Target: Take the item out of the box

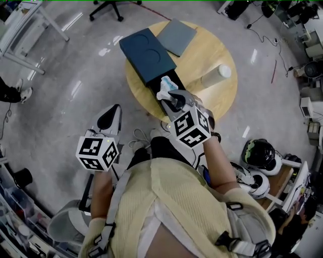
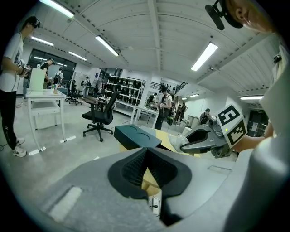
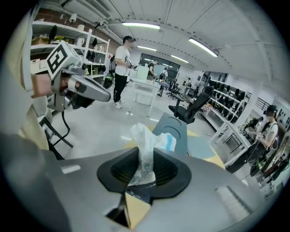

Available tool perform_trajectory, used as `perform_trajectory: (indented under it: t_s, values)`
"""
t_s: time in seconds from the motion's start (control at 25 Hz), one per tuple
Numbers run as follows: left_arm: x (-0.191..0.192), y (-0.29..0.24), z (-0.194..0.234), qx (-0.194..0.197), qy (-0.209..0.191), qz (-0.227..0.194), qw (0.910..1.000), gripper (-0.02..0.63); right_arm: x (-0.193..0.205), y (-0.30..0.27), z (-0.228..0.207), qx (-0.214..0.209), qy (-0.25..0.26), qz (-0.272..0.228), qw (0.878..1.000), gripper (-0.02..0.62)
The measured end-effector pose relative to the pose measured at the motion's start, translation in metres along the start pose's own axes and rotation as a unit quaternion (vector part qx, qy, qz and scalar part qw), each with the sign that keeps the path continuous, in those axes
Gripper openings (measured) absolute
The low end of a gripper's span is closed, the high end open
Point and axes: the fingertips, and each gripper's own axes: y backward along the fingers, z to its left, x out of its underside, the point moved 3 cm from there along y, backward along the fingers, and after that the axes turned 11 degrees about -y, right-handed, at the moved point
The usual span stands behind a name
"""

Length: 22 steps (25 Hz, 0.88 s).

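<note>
A dark blue box (image 1: pixel 147 54) lies on the round wooden table (image 1: pixel 204 53), its near end open. My right gripper (image 1: pixel 170 100) hovers over that open end, shut on a white and blue plastic-wrapped item (image 1: pixel 165 86) that sticks up past the jaws. The right gripper view shows the crumpled wrapper (image 3: pixel 145 145) pinched between the pads of the right gripper (image 3: pixel 144 168), with the box (image 3: pixel 174 131) beyond. My left gripper (image 1: pixel 109 121) hangs off the table to the left, jaws together with nothing in them. In the left gripper view, the left gripper (image 2: pixel 146 168) faces the box (image 2: pixel 136 136).
A grey flat pad (image 1: pixel 176 36) lies beside the box at the table's far side. A white cylinder (image 1: pixel 217 75) lies on the right part of the table. Helmets (image 1: pixel 260 156) sit on a stand at the right. An office chair (image 1: pixel 108 7) stands beyond the table.
</note>
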Motion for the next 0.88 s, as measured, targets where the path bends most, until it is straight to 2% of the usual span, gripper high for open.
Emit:
perform_trajectory:
  t_s: [0.36,0.88]
  values:
    - [-0.005,0.009,-0.006,0.003,-0.006,-0.012,0.9999,0.0,-0.014,0.025,0.005,0.007,-0.064,-0.067,0.996,0.086]
    - [-0.016,0.015,-0.017,0.006,-0.016,-0.026,0.9995,0.0,-0.015,0.05,0.003,0.004,-0.162,-0.136,0.977,0.08]
